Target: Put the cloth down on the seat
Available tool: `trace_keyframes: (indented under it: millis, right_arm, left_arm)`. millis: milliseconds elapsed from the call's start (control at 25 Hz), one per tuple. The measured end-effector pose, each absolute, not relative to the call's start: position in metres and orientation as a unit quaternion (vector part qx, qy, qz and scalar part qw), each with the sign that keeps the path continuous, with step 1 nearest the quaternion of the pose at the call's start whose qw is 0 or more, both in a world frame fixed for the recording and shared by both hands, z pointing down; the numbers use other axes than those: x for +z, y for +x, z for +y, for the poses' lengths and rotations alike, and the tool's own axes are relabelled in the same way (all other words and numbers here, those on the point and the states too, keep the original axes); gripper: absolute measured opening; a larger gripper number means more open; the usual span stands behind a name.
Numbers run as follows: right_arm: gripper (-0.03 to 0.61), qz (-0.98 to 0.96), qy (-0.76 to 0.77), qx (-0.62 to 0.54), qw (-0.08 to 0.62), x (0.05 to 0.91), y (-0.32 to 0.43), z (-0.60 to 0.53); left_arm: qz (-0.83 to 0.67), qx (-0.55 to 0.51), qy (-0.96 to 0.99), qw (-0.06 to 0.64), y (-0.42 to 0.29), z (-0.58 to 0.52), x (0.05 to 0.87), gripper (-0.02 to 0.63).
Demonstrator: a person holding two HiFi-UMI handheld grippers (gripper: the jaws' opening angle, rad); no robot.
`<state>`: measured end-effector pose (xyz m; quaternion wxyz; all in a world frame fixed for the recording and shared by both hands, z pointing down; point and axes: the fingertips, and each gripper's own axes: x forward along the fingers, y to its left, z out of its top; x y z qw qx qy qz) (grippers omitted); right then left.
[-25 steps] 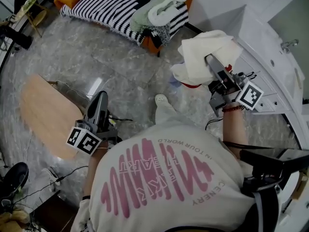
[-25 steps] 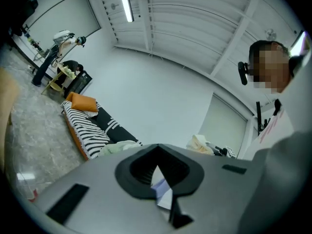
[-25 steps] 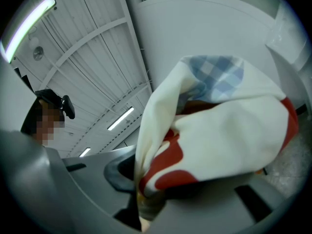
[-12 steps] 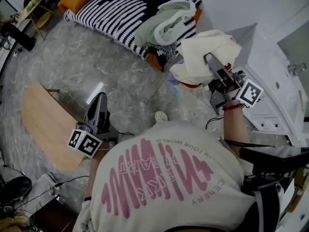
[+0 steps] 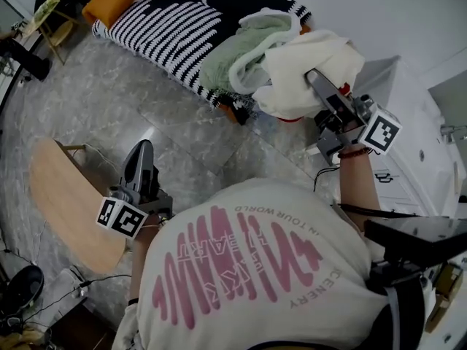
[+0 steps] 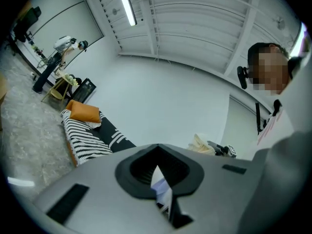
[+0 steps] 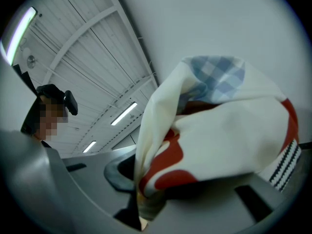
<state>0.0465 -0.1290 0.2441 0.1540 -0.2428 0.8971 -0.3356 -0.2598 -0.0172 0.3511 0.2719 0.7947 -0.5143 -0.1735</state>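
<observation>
Risk: the cloth [image 5: 292,86] is carried bunched up in the upper right of the head view. It is near the end of the striped seat [image 5: 168,20], where a green bundle [image 5: 237,49] already lies. If it is released too early, it will probably drop to the floor short of the seat. If it is released over the bundle, it may land on top and slide off. A fold caught on a pad could also drag the cloth back when the gripper withdraws.

Right gripper [image 5: 312,77]: the jaws pinch a gathered fold of the cloth low between them. The bulk, cream with red patches and a blue check, billows up beyond the tips, unsupported.

Left gripper [image 5: 141,148]: lower left of the frame, jaws pressed together, nothing held, well apart from the cloth.
</observation>
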Motion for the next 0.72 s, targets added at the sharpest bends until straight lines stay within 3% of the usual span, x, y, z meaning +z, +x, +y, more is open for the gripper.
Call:
trace_keyframes:
  millis: [720]
  right_arm:
    - [0.101,0.904,-0.269,-0.297,0.149,0.237,0.048,-0.129]
  left_arm:
    - [-0.537,-0.159,0.781,0.276,-0.263,0.011,0.353,0.008]
